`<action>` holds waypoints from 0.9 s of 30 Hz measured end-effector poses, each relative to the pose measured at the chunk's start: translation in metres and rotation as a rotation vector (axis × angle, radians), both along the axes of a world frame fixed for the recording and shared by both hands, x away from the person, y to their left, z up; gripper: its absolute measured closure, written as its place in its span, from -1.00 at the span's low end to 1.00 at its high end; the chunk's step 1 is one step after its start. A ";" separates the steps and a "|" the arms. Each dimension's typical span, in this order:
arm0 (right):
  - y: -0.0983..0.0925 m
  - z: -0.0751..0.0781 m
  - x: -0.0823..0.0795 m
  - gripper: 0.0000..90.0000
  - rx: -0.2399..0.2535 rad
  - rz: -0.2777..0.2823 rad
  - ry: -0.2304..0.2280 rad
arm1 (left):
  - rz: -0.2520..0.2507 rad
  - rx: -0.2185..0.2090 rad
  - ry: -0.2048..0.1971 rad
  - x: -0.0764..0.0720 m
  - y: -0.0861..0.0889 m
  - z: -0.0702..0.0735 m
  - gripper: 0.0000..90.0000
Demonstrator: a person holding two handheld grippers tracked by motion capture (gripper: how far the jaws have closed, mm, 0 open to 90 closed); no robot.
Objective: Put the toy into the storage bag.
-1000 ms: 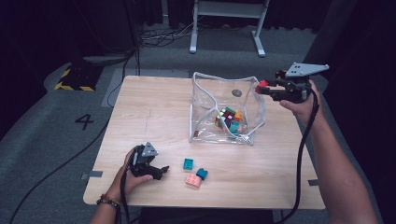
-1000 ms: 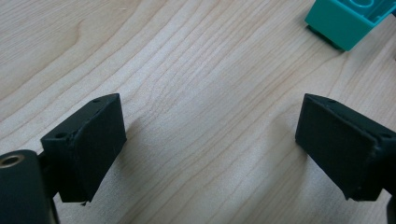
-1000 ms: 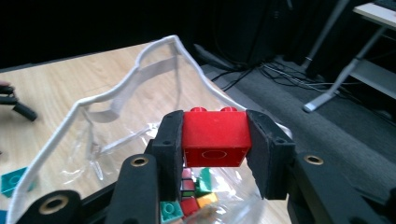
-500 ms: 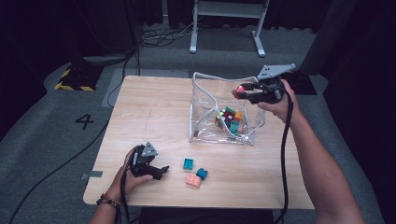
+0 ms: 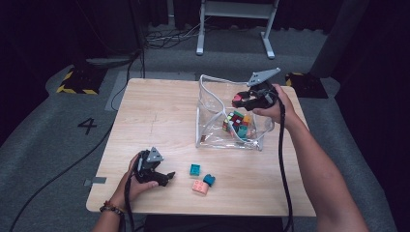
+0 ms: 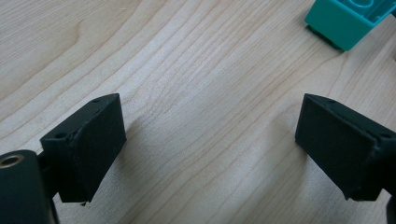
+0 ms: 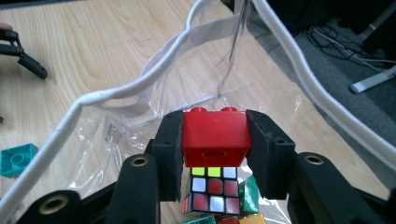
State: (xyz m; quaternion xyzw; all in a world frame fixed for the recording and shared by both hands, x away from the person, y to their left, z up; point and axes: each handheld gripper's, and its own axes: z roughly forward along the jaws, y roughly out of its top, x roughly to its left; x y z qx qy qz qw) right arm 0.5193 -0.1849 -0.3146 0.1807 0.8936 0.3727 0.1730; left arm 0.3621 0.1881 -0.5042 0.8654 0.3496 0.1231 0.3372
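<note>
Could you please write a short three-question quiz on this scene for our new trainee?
1. True or false: the right gripper holds a red brick.
2. What lies in the clear bag under that brick? A) a puzzle cube B) a spoon C) a cup
3. Fill in: the left gripper rests on the table with its jaws ____.

Key: 1 true; 2 A; 3 open.

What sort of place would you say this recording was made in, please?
Probably a lab or studio recording space: a lone wooden table on grey carpet, a taped floor number "4", hazard-striped tape, and trailing cables.
</note>
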 end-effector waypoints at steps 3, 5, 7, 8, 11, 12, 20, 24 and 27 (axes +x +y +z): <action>0.003 -0.006 0.003 0.31 -0.050 0.000 0.011 | 0.000 0.000 0.000 0.000 0.000 0.000 -0.81; 0.004 -0.008 0.005 0.31 -0.109 -0.007 0.012 | 0.000 0.000 0.000 0.000 0.000 0.000 -0.81; 0.003 -0.011 0.006 0.31 -0.151 -0.002 0.022 | 0.000 -0.001 0.001 0.000 0.000 0.000 -0.81; 0.003 -0.012 0.007 0.31 -0.171 0.013 0.012 | 0.000 0.000 0.000 0.000 0.000 0.000 -0.81; 0.000 -0.014 0.007 0.31 -0.207 -0.015 -0.005 | 0.000 0.000 0.000 0.000 0.000 0.000 -0.81; -0.002 -0.014 0.006 0.31 -0.213 -0.017 -0.003 | -0.001 -0.002 0.002 0.000 0.000 0.000 -0.81; -0.024 -0.021 0.006 0.31 -0.260 0.002 0.054 | -0.001 -0.003 0.003 0.000 0.000 0.000 -0.81; -0.039 -0.020 0.007 0.31 -0.275 0.003 0.067 | 0.000 -0.003 0.003 0.000 0.000 0.000 -0.81; -0.050 -0.021 0.008 0.31 -0.256 -0.004 0.081 | 0.001 0.000 0.000 0.000 0.000 0.000 -0.81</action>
